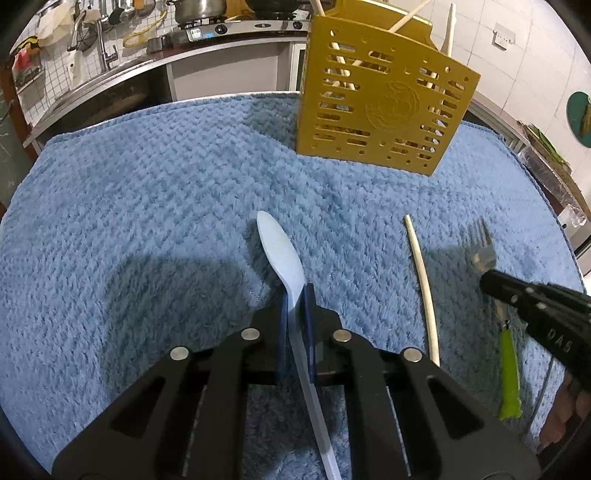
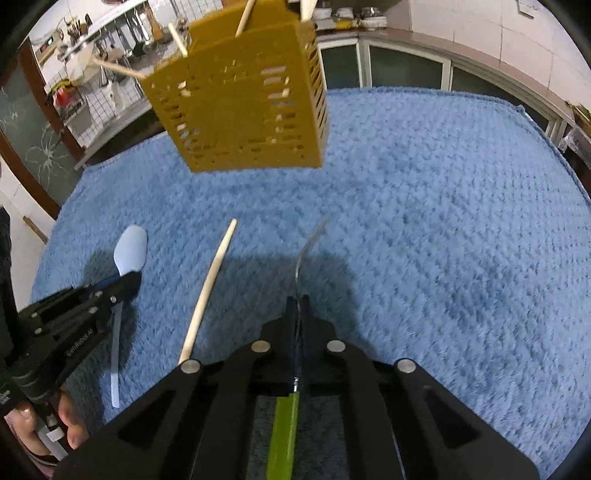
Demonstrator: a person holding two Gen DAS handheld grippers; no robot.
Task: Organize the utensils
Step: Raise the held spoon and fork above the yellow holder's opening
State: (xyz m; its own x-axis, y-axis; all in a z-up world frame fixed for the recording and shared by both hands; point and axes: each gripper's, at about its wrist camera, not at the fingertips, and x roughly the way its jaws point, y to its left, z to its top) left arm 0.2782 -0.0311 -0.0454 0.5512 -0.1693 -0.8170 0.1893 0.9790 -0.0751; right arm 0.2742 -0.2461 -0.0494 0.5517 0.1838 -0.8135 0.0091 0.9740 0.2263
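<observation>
My left gripper is shut on the neck of a pale blue plastic spoon, whose bowl points ahead over the blue towel. In the right wrist view that spoon and the left gripper sit at the left. My right gripper is shut on a fork with a green handle; its tines stick out past the right gripper in the left wrist view. A single wooden chopstick lies between them. A yellow slotted utensil holder stands at the back with chopsticks in it.
The towel covers the whole table. Behind it run a kitchen counter with a stove and pot, a sink with a tap and hanging tools. A person's hand holds the left gripper's handle.
</observation>
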